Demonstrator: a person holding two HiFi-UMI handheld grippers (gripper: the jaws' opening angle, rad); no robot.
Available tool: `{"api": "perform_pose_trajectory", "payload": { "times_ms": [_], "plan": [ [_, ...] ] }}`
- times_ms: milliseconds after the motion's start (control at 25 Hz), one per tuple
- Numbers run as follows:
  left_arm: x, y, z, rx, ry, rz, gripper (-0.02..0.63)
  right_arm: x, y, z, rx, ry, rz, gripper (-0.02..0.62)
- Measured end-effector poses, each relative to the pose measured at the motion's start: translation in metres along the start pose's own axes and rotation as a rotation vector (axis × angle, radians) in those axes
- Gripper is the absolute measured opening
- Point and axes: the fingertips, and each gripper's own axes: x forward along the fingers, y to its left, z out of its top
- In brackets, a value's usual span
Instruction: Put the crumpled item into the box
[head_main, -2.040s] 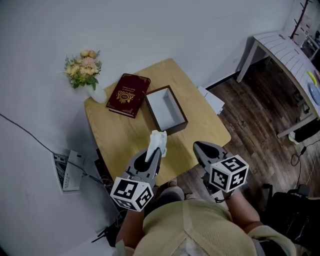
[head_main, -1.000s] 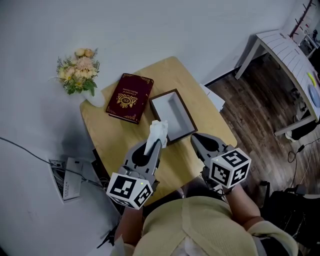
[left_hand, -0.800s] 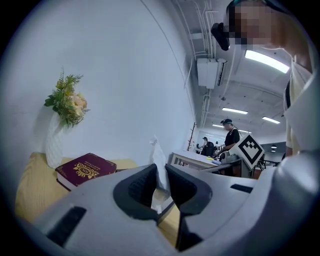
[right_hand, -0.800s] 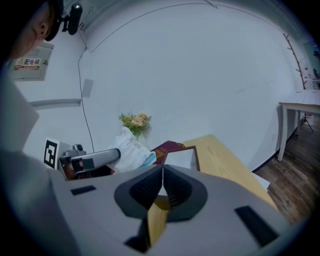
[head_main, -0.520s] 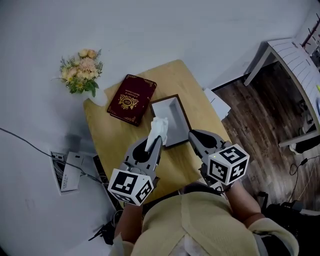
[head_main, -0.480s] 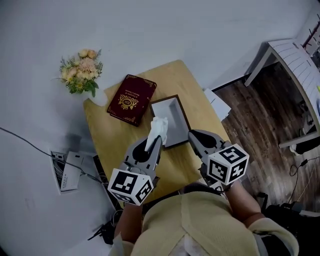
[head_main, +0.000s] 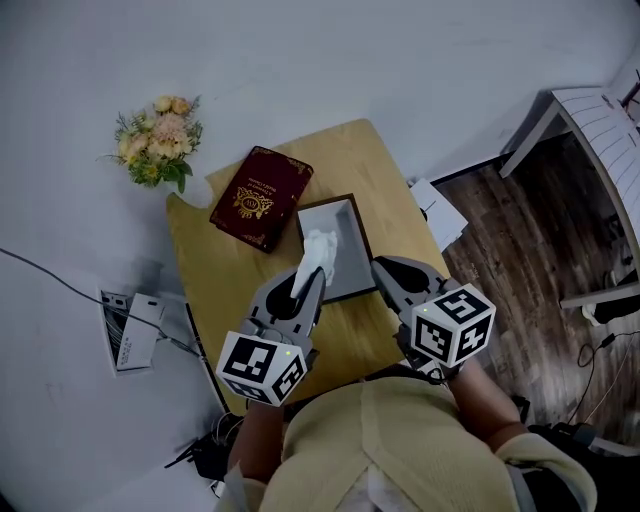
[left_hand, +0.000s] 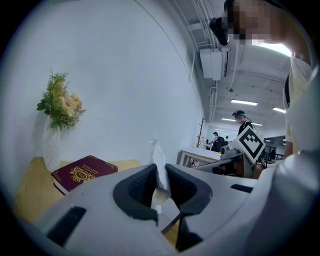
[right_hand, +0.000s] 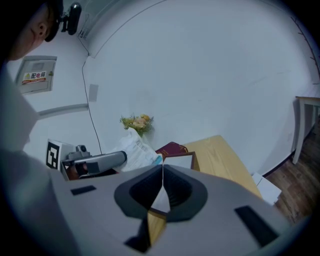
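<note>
The crumpled item is a white tissue (head_main: 320, 250), and my left gripper (head_main: 311, 274) is shut on its lower end. The tissue sticks up past the fingertips and hangs over the near left part of the open box (head_main: 347, 214), which has a dark rim and a pale inside. In the left gripper view the tissue (left_hand: 159, 162) is pinched between the two dark pads. My right gripper (head_main: 384, 270) is shut with nothing in it, just off the box's near right corner. In the right gripper view the box (right_hand: 179, 161) lies ahead and the tissue (right_hand: 135, 147) to the left.
A dark red book (head_main: 260, 195) lies left of the box on the small wooden table (head_main: 370, 160). A vase of flowers (head_main: 150, 145) stands at the table's far left corner against the wall. A white table (head_main: 600, 120) stands at the right, and papers (head_main: 437, 212) lie on the floor.
Both grippers have moved forward towards the box. The tissue has gone from the box's near left corner to over its inside. The left grip is unchanged.
</note>
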Motion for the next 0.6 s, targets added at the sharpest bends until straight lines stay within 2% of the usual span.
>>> {"api": "perform_pose_trajectory", "payload": {
  "times_ms": [600],
  "plan": [
    [0.027,0.014,-0.014,0.11,0.07,0.079,0.064,0.031,-0.018,0.001,-0.008,0.066,0.058,0.029]
  ]
}}
